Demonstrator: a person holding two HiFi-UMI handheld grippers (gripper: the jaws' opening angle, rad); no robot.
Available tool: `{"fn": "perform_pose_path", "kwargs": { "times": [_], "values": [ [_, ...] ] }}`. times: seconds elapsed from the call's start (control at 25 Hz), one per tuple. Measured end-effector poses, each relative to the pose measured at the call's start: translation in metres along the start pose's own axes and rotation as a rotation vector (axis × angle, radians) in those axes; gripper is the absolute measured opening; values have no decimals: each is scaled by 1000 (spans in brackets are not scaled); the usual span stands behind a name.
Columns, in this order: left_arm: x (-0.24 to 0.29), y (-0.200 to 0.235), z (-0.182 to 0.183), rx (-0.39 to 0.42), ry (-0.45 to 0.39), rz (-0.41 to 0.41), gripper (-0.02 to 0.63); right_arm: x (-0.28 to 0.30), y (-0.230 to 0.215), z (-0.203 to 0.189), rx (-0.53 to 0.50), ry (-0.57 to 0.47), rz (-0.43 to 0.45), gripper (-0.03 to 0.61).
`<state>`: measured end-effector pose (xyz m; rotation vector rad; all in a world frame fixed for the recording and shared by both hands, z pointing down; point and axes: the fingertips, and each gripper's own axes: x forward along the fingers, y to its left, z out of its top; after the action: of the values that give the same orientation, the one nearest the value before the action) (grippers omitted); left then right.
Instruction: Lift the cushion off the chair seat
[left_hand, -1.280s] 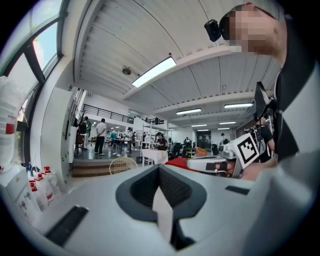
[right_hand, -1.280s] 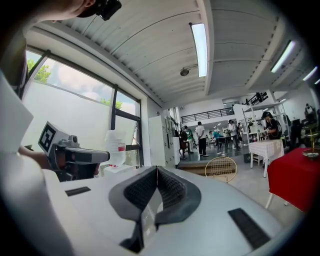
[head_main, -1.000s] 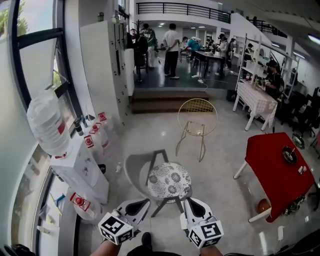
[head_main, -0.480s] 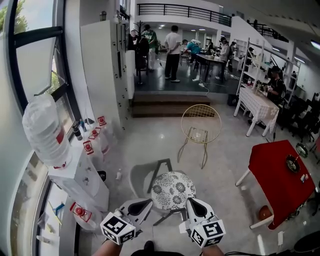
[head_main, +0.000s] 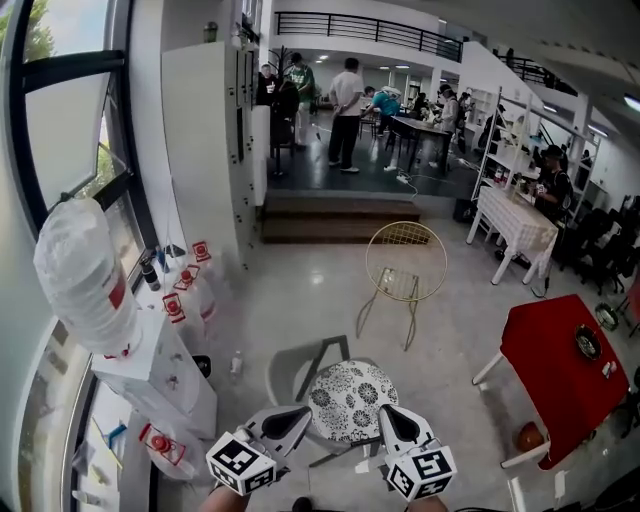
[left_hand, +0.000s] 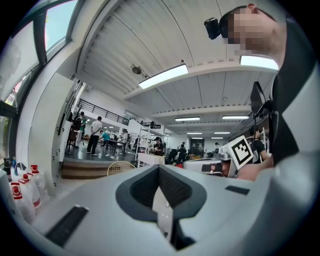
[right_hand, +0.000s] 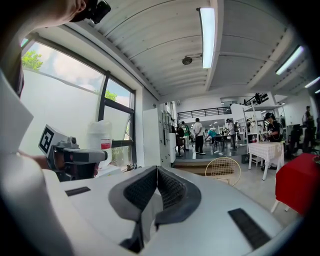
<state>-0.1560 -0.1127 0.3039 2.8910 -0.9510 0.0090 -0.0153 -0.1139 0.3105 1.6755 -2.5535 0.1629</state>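
The left gripper (head_main: 290, 420) has its jaws pressed together with nothing between them, and the right gripper (head_main: 395, 422) is the same: closed and empty. Both are held at the near edge of the scene and point away from the person, roughly level. That is why their own views look across the room and do not show the seat.

Just beyond the two tips, and between them, is the round flower-patterned cushion (head_main: 352, 398). It lies flat on the seat of the grey chair (head_main: 295, 365), and neither gripper touches it.

This looks like the approach, with the lift not yet begun. Next, the jaws would have to open and the tips dip toward the cushion's near rim, probably one at the left and one at the right, before closing on the soft edge.

For containers, a large water bottle (head_main: 80, 270) stands upside down on a white dispenser at the left, and I cannot tell how full it is. Spray bottles (head_main: 178, 296) stand on the floor beside the dispenser. On the red table (head_main: 560, 385) at the right sits a dark dish (head_main: 588, 343), too small to show what it holds.
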Motion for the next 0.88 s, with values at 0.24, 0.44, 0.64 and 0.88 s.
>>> {"fn": "perform_pose_path", "kwargs": {
  "times": [0.24, 0.44, 0.64, 0.88],
  "values": [
    [11, 25, -3, -18, 14, -8, 8, 18, -4, -3, 8, 24, -12, 11],
    [28, 47, 4, -56, -48, 85, 8, 28, -29, -6, 26, 26, -43, 11],
    [60, 48, 8, -59, -24, 71, 8, 44, -56, -1, 31, 20, -20, 11],
    [103, 51, 17, -21, 1, 64, 8, 52, -98, 7, 36, -6, -21, 11]
  ]
}}
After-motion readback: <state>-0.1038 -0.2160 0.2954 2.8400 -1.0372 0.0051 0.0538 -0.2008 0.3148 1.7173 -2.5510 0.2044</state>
